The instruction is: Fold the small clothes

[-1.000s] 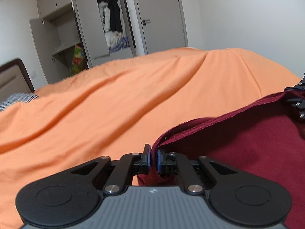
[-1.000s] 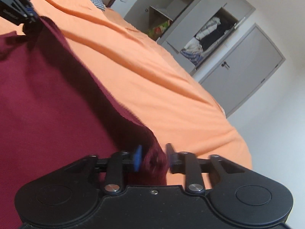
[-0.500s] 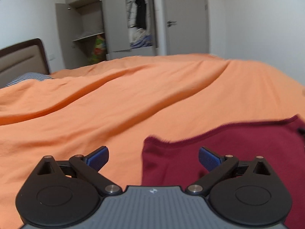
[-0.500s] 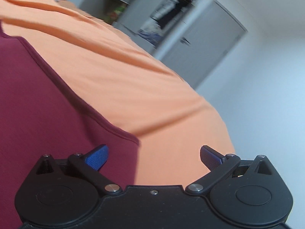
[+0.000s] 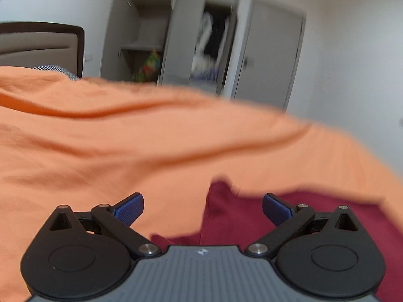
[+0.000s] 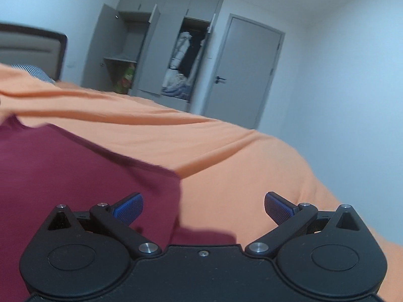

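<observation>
I see my left tongs point(image 5: 203, 207) spread wide, holding nothing, above the left corner of the maroon garment point(image 5: 241, 216). My right tongs point(image 6: 203, 207) gape equally empty over its right corner. The soft cloth lies flat on the wrinkled orange bedspread point(image 6: 226, 151); beyond the bed, a grey wardrobe point(image 6: 156, 50) stands open.

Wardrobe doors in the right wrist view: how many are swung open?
3. One at the left edge of the shelf bay, one between the shelf bay and the clothes bay, one edge-on at the right of the clothes. Others may be hidden.
</observation>
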{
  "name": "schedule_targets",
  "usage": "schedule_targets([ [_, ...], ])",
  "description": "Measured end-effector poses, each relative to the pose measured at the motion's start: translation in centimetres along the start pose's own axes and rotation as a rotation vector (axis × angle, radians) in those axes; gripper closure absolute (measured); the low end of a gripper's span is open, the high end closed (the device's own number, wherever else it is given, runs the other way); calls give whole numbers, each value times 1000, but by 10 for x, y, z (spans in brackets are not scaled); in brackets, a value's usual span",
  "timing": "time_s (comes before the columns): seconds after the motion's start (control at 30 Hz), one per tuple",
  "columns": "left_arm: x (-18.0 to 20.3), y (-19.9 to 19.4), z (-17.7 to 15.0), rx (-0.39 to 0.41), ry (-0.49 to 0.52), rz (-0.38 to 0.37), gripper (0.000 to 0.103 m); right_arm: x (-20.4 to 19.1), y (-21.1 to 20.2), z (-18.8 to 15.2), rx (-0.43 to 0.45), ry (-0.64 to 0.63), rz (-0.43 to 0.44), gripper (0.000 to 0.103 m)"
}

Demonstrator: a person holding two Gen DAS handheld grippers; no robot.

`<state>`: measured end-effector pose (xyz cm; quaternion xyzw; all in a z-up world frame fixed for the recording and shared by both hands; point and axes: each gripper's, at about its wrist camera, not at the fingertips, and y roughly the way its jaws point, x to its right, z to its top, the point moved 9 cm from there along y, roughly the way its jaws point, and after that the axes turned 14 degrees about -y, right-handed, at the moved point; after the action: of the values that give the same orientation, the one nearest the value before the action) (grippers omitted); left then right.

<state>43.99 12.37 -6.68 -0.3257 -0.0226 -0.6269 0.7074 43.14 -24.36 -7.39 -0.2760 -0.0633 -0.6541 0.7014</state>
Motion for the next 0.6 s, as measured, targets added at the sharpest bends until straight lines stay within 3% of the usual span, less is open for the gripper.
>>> schedule_targets([
  [0.13, -17, -51, 8, 16, -84, -30, 0, -4, -36, -6, -5, 61, 70, 1],
  [0.33, -47, -88, -33, -37, -81, 25, 0, -19, -80, -25, -15, 174, 96, 3],
  [0.5, -78, -102, -61, -21, -164, 69, 0, -32, -95, -34, -49, 231, 128, 49],
  [0.6, -85, -101, -71, 17, -154, 43, 0, -39, -91, -39, -72, 257, 141, 61],
])
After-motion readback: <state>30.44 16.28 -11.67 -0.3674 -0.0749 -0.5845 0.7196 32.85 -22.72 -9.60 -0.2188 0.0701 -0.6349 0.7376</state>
